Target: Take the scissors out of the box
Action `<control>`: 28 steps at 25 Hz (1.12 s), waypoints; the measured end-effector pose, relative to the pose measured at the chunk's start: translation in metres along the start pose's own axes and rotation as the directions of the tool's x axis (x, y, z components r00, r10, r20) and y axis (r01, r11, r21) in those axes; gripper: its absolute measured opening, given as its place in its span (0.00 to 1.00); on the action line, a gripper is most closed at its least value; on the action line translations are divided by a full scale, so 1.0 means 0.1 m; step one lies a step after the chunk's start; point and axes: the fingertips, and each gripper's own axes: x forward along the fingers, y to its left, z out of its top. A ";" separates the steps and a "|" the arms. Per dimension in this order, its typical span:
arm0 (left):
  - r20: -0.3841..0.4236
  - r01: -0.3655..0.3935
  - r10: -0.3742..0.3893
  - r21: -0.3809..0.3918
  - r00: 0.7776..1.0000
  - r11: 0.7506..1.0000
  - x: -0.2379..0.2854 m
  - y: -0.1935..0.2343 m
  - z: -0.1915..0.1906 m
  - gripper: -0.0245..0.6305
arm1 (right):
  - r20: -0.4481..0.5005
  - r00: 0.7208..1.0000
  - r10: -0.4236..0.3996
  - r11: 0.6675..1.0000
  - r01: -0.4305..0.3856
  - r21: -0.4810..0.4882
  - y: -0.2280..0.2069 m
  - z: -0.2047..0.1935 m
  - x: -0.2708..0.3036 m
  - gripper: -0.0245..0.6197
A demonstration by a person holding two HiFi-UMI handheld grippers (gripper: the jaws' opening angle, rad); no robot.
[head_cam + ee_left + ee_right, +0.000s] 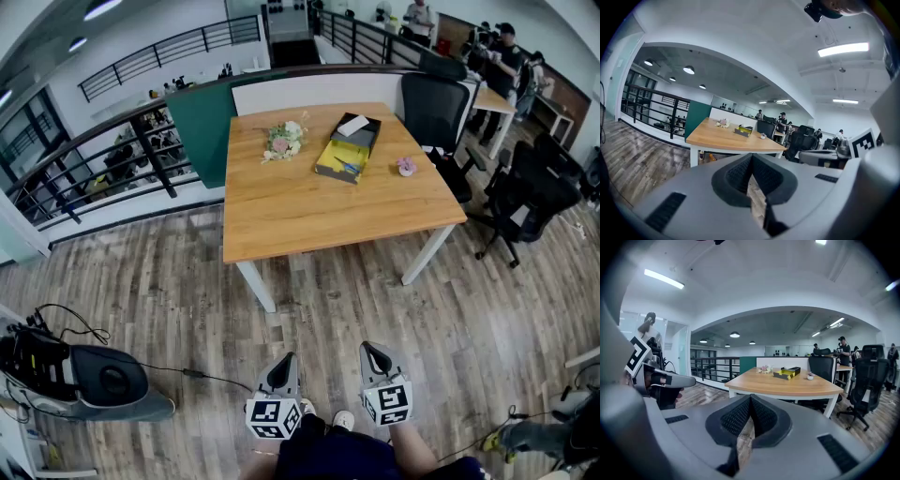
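An open yellow box (343, 157) with its black lid (359, 129) beside it lies on the far half of a wooden table (309, 211). Inside the box lies a small blue-handled item (347, 167), apparently the scissors. Both grippers hang low over the wooden floor, well short of the table. My left gripper (285, 364) and right gripper (374, 354) are side by side, both shut with nothing between the jaws. The left gripper view shows shut jaws (751, 158) and the box (743, 131) far ahead. The right gripper view shows the same: jaws (750, 399), box (788, 373).
A flower bunch (284, 139) and a small pink item (406, 166) also lie on the table. Black office chairs (525, 192) stand to its right. A grey device with cables (98, 380) sits on the floor at left. A railing (103, 155) and green partition (204, 117) stand behind.
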 end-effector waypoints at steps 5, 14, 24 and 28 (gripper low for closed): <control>0.008 0.016 -0.016 0.047 1.000 0.999 -0.08 -0.17 0.03 0.04 | 0.015 1.000 0.009 1.000 -0.008 -0.018 0.03 0.04 -0.14 0.05; 0.006 0.058 -0.059 0.071 0.998 0.996 -0.05 -0.29 0.00 0.04 | 0.049 0.998 -0.040 0.998 0.037 0.046 -0.09 0.04 -0.24 0.06; 0.003 0.169 -0.170 0.061 0.985 0.984 -0.02 -0.32 0.01 0.68 | 0.068 0.998 0.015 0.993 -0.023 0.113 -0.12 0.03 -0.25 0.63; 0.001 0.203 -0.204 0.074 0.979 0.976 0.04 -0.26 0.05 0.68 | 0.060 0.998 -0.018 0.995 0.013 0.096 -0.11 0.05 -0.17 0.66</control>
